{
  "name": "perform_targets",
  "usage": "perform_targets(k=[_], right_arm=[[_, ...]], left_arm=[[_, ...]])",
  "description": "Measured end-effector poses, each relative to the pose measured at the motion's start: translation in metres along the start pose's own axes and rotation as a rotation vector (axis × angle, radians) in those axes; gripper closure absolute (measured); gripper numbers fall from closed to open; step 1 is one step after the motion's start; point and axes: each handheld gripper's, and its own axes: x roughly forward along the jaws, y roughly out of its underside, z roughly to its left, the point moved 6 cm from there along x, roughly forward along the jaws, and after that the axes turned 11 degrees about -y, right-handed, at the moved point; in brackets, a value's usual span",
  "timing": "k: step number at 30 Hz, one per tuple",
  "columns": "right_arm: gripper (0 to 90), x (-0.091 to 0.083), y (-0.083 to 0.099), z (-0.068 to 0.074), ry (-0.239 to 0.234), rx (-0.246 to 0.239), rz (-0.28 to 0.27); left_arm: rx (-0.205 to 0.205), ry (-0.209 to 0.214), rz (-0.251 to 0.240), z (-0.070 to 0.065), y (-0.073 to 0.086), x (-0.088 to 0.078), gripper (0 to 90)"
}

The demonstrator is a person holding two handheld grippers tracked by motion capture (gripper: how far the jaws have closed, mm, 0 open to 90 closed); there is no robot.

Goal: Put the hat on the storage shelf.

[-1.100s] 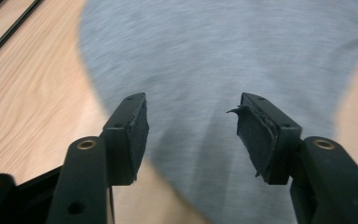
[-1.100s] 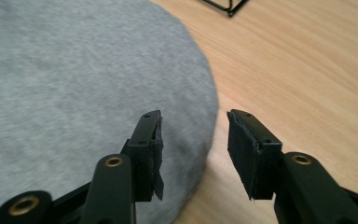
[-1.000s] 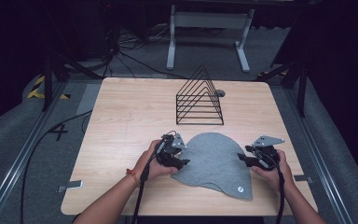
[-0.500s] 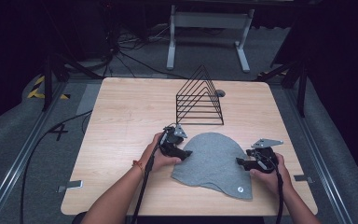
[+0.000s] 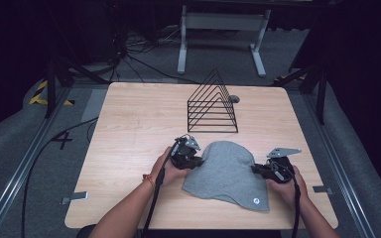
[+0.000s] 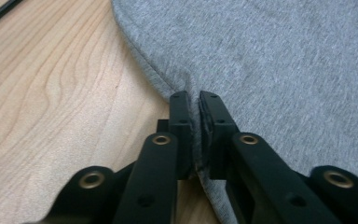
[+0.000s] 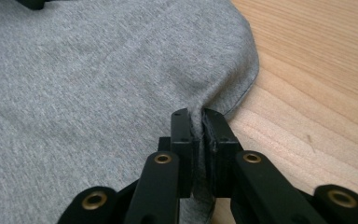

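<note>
Item: soft grey knit beanie (image 5: 226, 171), flat by the desk's (image 5: 129, 124) near edge | we hold: left gripper (image 5: 194, 161) and right gripper (image 5: 259, 169) each pinching its hem, opposite sides | black wire rack (image 5: 212, 105) behind, toward far edge | progress: grasped; no lift or fold yet.

**Table surface and what I see lying on it**

Table (image 5: 129, 148): light wood top with rounded corners, filling the middle of my high view.

Wire rack (image 5: 212, 106): black, triangular, standing upper centre of the tabletop. A small round grey object (image 5: 234, 99) sits just beside its right end; I cannot tell what it is.

Grey cloth (image 5: 228, 173): knit fabric, lying flat at lower centre-right, a small round white mark (image 5: 255, 201) near its lower right corner.
</note>
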Motion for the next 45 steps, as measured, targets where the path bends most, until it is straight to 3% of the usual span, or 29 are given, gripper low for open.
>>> perform_targets(k=[4, 9, 14, 16, 18, 21, 23, 26, 29, 33, 38, 43, 45], right_arm=[[85.3, -0.004, -0.002, 0.002, 0.006, -0.032, -0.026], [85.5, -0.022, -0.015, 0.010, 0.006, -0.086, -0.095], [85.5, -0.044, -0.037, 0.023, 0.017, -0.168, -0.155], [85.5, -0.052, -0.045, 0.026, 0.015, -0.185, -0.173], [85.6, -0.061, -0.057, 0.027, 0.023, -0.202, -0.195], [85.6, -0.072, -0.074, 0.028, 0.041, -0.229, -0.217], [85.6, -0.081, -0.089, 0.030, 0.018, -0.221, -0.257], [85.6, -0.093, -0.112, 0.036, 0.030, -0.267, -0.289], [85.6, -0.109, -0.141, 0.037, 0.055, -0.300, -0.331], [85.8, -0.128, -0.181, 0.034, 0.068, -0.293, -0.406], [85.8, -0.140, -0.221, 0.030, 0.144, -0.336, -0.414], [85.9, -0.145, -0.254, 0.018, 0.184, -0.330, -0.427], [85.9, -0.144, -0.268, 0.012, 0.197, -0.331, -0.428]], left_arm=[[0.017, -0.026, -0.015, -0.001, -0.003, -0.004, 86.9], [0.066, -0.057, -0.084, -0.003, -0.017, -0.025, 87.4], [0.066, -0.064, -0.164, -0.004, -0.036, -0.053, 87.6], [0.081, -0.087, -0.192, -0.002, -0.045, -0.063, 87.7], [0.087, -0.081, -0.205, -0.001, -0.054, -0.072, 87.7], [0.107, -0.119, -0.223, 0.003, -0.068, -0.086, 87.8], [0.118, -0.150, -0.245, 0.008, -0.080, -0.098, 87.9], [0.142, -0.173, -0.281, 0.015, -0.102, -0.121, 87.9], [0.137, -0.193, -0.323, 0.021, -0.122, -0.139, 87.9], [0.140, -0.238, -0.360, 0.034, -0.148, -0.161, 87.9], [0.122, -0.286, -0.385, 0.052, -0.173, -0.173, 87.9], [0.088, -0.303, -0.389, 0.068, -0.187, -0.176, 87.9], [0.083, -0.336, -0.392, 0.082, -0.198, -0.179, 87.9]])
